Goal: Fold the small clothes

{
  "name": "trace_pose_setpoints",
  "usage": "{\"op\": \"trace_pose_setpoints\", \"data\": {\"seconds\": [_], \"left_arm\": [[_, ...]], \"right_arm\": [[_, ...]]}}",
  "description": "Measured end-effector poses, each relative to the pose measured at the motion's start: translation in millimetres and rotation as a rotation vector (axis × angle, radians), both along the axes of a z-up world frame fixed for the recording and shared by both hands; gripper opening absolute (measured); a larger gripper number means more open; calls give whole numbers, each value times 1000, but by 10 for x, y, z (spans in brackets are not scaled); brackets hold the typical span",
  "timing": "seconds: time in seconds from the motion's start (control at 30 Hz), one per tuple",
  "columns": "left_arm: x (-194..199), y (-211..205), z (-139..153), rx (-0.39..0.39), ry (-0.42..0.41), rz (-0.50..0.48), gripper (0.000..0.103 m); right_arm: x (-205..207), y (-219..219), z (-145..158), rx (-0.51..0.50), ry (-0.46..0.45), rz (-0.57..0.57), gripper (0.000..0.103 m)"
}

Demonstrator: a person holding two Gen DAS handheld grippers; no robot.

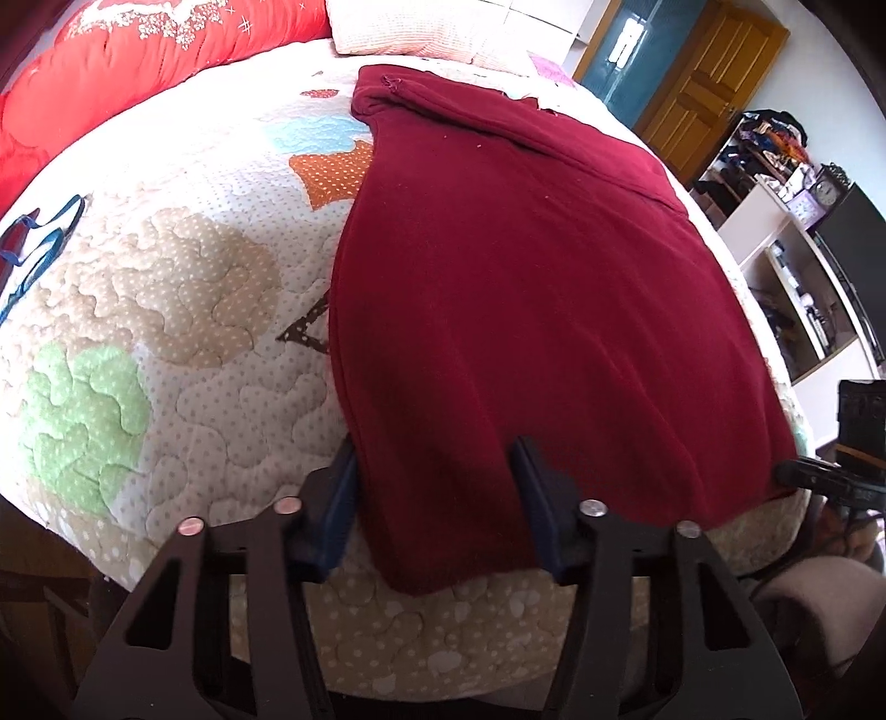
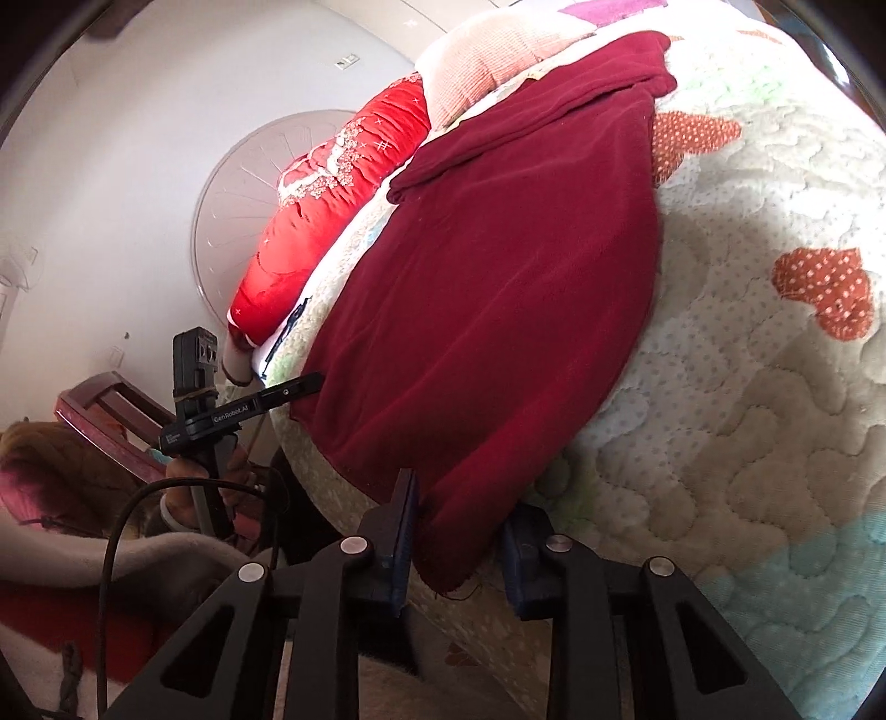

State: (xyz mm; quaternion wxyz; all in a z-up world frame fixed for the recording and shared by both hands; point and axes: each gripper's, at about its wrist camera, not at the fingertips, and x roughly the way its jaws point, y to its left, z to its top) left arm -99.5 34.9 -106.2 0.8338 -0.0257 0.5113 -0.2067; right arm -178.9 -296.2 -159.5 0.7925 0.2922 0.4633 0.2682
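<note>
A dark red garment [image 1: 526, 277] lies flat on a quilted bedspread [image 1: 166, 304], with its hem hanging slightly over the near edge of the bed. My left gripper [image 1: 434, 465] straddles the hem's left corner: one blue finger [image 1: 343, 482] stands beside the cloth edge, the other rests on the cloth, and a wide gap separates them. In the right wrist view my right gripper [image 2: 462, 515] straddles the opposite corner of the garment [image 2: 498, 277]. The cloth hangs between its fingers and partly hides the right one. Neither pair of pads visibly pinches the fabric.
A red duvet [image 1: 111, 72] and a pale pillow [image 1: 415, 27] lie at the head of the bed. Shelves with clutter [image 1: 803, 277] and a wooden door [image 1: 709, 83] stand to the right. A hand [image 2: 188, 498] holds the left gripper; a wooden chair [image 2: 105, 399] stands behind it.
</note>
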Motion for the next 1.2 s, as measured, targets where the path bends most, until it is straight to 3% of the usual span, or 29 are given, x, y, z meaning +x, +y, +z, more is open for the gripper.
{"op": "trace_pose_setpoints", "data": {"seconds": [0.13,0.27,0.4,0.47,0.5,0.57,0.7,0.87,0.97,1.2], "left_arm": [[-6,1,-4,-16,2,-5,45],[0,-21,37,-51,14,-22,19],[10,-22,53,-53,20,-36,19],[38,28,37,-87,45,-30,20],[52,68,28,-107,60,-19,27],[64,155,16,-156,98,4,31],[25,267,27,-196,119,19,31],[-33,223,58,-152,90,-1,31],[-89,271,105,-154,71,-25,23],[-98,328,-5,-153,108,-1,23]], "right_arm": [[27,23,-23,5,-5,-1,27],[24,66,33,-9,-23,7,26],[50,45,15,2,-20,9,22],[49,36,-36,-7,-1,15,22],[47,4,-62,11,5,5,22],[41,-44,-99,60,18,-18,23],[36,-54,-97,60,11,-15,26],[64,-1,-83,48,5,-13,26],[69,19,-44,48,-10,-14,25],[140,9,-134,95,9,-36,26]]}}
